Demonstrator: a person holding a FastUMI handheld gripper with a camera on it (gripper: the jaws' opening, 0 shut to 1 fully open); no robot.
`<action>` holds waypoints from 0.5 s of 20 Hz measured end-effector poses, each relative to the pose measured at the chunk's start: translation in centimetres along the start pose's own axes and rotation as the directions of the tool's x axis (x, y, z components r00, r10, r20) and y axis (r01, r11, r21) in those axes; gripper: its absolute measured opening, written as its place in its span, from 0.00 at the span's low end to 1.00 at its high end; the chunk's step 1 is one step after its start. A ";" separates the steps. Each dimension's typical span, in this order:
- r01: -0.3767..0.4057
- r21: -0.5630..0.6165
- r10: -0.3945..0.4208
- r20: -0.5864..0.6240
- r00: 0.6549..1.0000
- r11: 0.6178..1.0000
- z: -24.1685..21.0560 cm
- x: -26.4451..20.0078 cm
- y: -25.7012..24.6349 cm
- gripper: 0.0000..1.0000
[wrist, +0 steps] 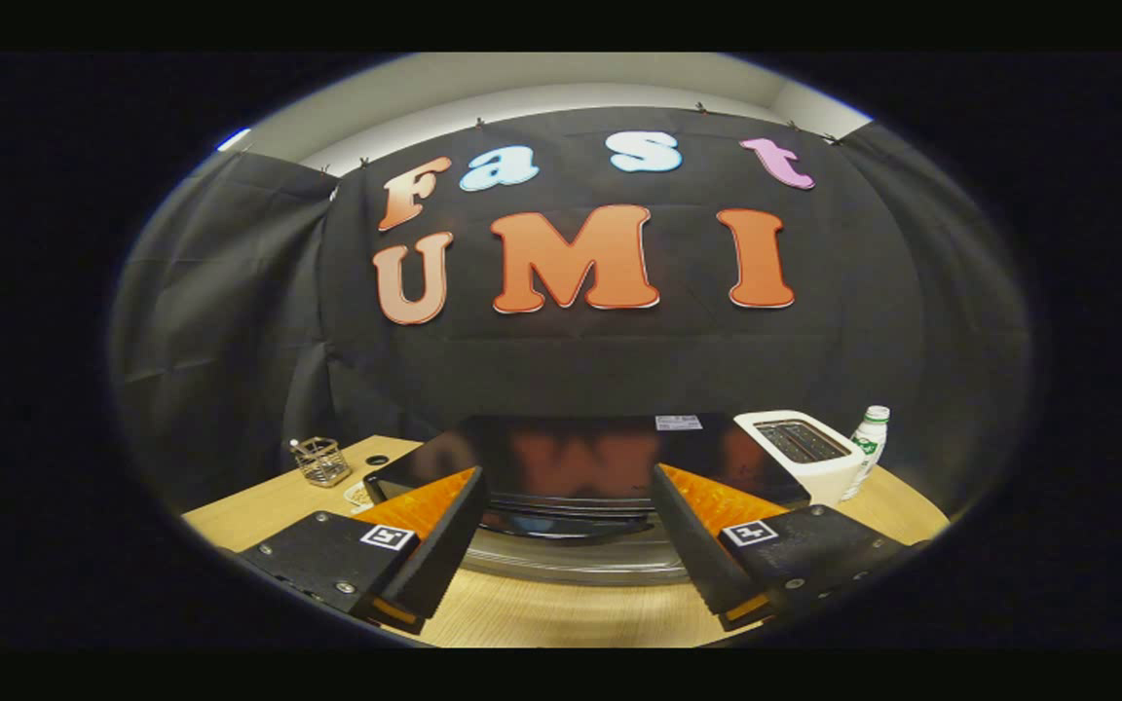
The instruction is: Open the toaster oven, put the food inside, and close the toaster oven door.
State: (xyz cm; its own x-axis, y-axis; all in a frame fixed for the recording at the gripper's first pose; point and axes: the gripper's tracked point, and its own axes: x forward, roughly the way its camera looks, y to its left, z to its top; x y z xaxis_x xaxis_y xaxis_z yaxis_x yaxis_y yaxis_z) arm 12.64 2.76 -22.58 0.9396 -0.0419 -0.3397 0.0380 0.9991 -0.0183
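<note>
The tongs (pixel 569 560) stand wide apart, gripping nothing, above the wooden table (pixel 561 613). The toaster oven (pixel 580 462) sits just ahead at 12 o'clock, its glossy dark top plain but its door blurred and partly hidden between the fingers (pixel 444 540). At 2 o'clock stand a white toaster (pixel 804 453) and a bottle (pixel 868 443); at 10 o'clock, a wire basket (pixel 320 461).

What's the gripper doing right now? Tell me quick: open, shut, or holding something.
Gripper: open, holding nothing; its fingers are spread wide just in front of the toaster oven, at its door.
</note>
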 end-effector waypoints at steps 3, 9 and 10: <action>0.062 -0.049 -0.060 0.038 0.997 0.997 -0.5 1.6 -0.8 0.99; 0.043 -0.027 -0.043 -0.002 0.999 0.999 -2.6 2.3 0.2 0.99; 0.042 -0.026 -0.041 0.014 0.999 0.999 -2.5 1.9 0.4 0.99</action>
State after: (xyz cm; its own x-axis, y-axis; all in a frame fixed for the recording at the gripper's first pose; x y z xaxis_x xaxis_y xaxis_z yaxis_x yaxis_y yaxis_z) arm 13.57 3.04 -25.54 0.9420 -0.0830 -0.3251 0.0682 0.9961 -0.0567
